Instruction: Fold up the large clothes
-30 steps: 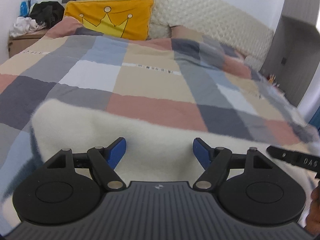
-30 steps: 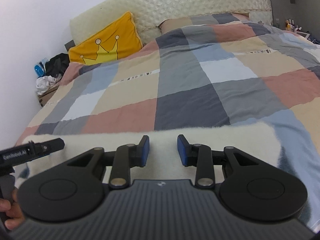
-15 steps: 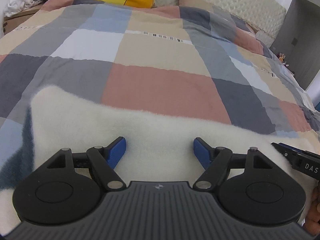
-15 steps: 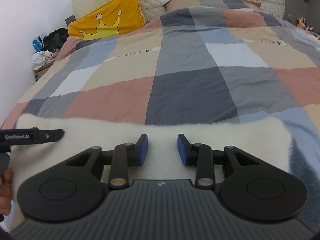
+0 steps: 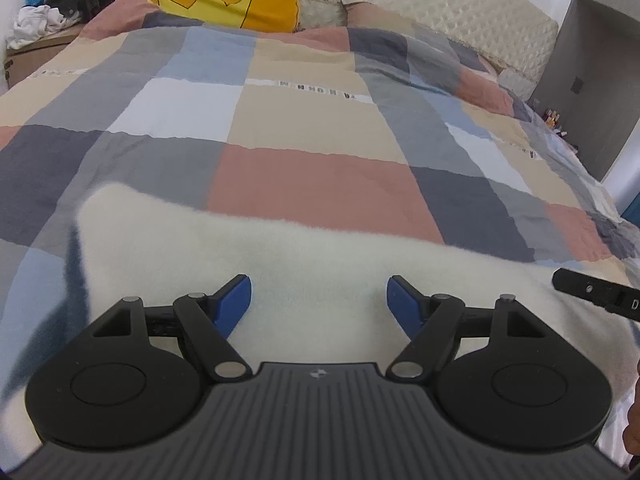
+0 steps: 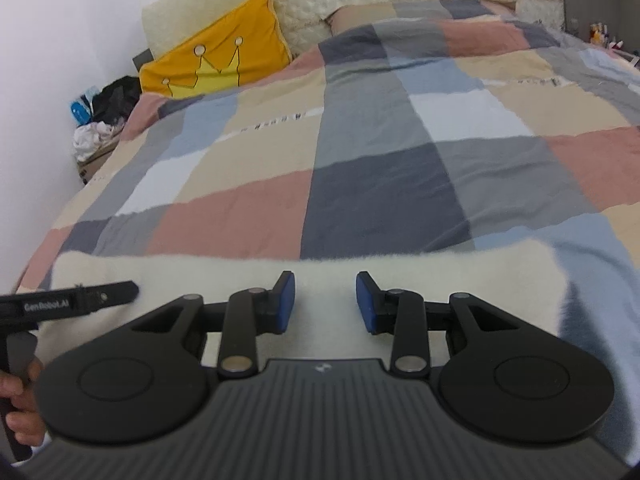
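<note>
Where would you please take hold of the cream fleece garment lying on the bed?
Probably the far edge of the fleece, near its two corners, one claw each. That edge lies straight across the quilt, so sliding in low from the near side should work. The left claw and right claw are open above it.

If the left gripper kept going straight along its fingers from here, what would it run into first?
Most likely the cream fleece garment, which lies spread under and ahead of the open left gripper. Nothing stands between its fingers and the fabric. Beyond the garment's far edge comes the checked quilt. How near the fabric is cannot be told.
</note>
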A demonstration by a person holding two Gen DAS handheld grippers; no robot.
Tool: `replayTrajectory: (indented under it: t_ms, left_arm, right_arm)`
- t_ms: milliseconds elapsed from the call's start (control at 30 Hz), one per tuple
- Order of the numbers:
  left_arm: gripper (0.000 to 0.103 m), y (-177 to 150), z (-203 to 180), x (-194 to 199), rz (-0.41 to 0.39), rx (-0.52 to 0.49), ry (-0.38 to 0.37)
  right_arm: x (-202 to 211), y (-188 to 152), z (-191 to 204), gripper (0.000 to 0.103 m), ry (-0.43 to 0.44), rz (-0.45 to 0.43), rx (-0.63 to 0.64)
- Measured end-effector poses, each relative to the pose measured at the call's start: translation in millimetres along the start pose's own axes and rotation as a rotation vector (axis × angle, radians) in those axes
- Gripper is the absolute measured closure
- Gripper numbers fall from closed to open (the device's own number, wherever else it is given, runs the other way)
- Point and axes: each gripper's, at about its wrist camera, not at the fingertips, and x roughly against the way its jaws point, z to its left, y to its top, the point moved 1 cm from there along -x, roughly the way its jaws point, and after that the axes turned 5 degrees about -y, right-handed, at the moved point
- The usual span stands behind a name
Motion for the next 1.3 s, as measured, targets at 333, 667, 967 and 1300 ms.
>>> replayTrajectory:
  t_ms: [333,667,967,1300]
  left_arm:
    - [0.024,-16,5,38,-0.046,-0.002,0.025]
    - [0.024,-14,33,12,0.041,0.079,0.085]
    - [0.024,-19,32,16,0.023,0.083,0.095]
    - [0.024,-38,13,75,-0.088,0.179,0.053]
  right_arm:
    - [20,-5,-16,0.066,-0.134,-0.027,0.009]
    - [0,-9,-26,0.066,-0.184,0.04,0.002]
    - [-5,-17,-30,0.066,-0.173,0.071,-0.009]
    - [32,-12,-22,0.064,-0.087,-0.004,-0.115]
